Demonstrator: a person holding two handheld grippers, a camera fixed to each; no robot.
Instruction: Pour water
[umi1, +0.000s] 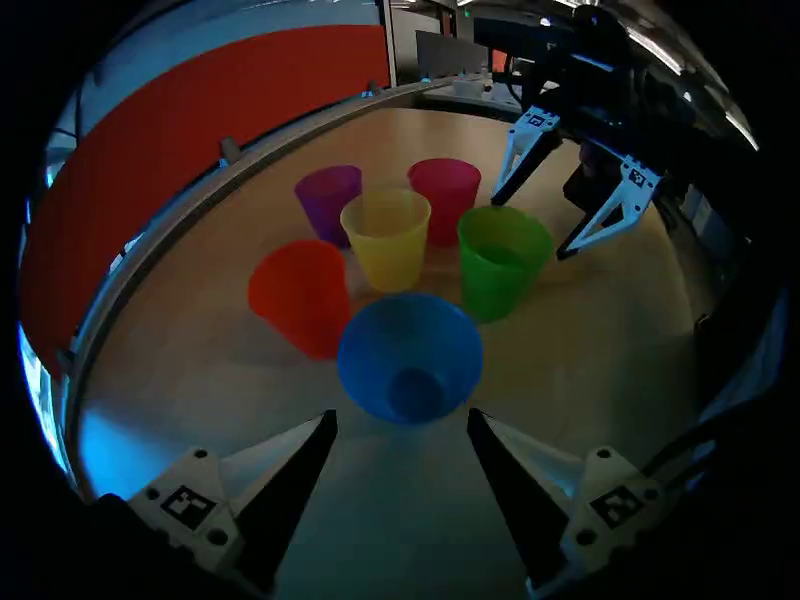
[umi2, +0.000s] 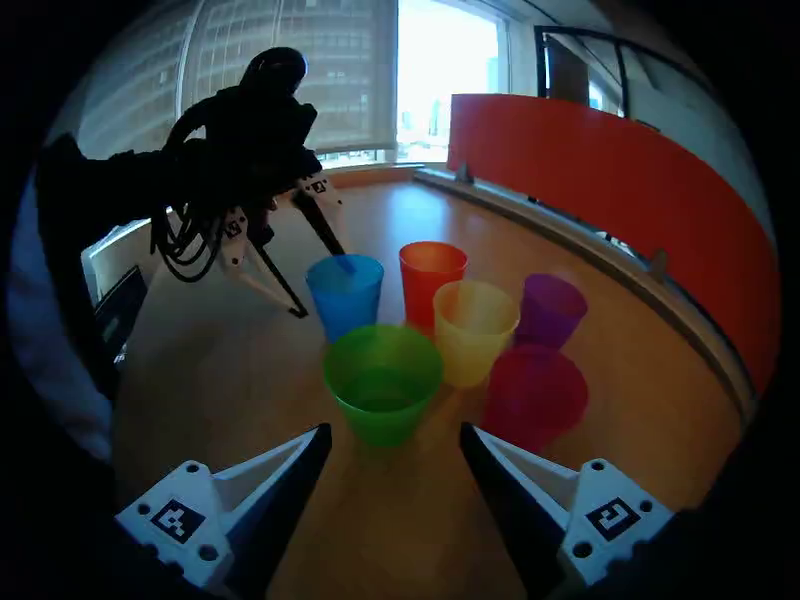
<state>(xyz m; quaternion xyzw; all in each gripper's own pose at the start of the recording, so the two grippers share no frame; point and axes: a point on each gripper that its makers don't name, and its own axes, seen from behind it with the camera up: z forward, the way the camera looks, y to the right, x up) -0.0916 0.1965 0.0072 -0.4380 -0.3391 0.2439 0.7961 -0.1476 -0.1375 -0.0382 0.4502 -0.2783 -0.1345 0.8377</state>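
Observation:
Several coloured plastic cups stand clustered on a wooden table. The blue cup (umi1: 410, 355) is nearest my left gripper (umi1: 400, 415), which is open with its fingertips on either side of the cup's base, not pressing it. Behind it stand the orange cup (umi1: 300, 295), yellow cup (umi1: 387, 238), purple cup (umi1: 328, 200), pink cup (umi1: 445, 195) and green cup (umi1: 500, 258). My right gripper (umi2: 395, 430) is open just short of the green cup (umi2: 383, 385), whose inside looks darker low down. The blue cup (umi2: 345, 292) is on the far side, beside the left gripper (umi2: 322, 285).
A red partition (umi1: 200, 130) runs along the table's edge behind a grey rail (umi1: 180, 215). Bright windows (umi2: 440, 80) lie beyond the table. A person's dark arm and looped cables (umi2: 190, 240) hang behind the left gripper. Bare tabletop (umi1: 600, 340) surrounds the cups.

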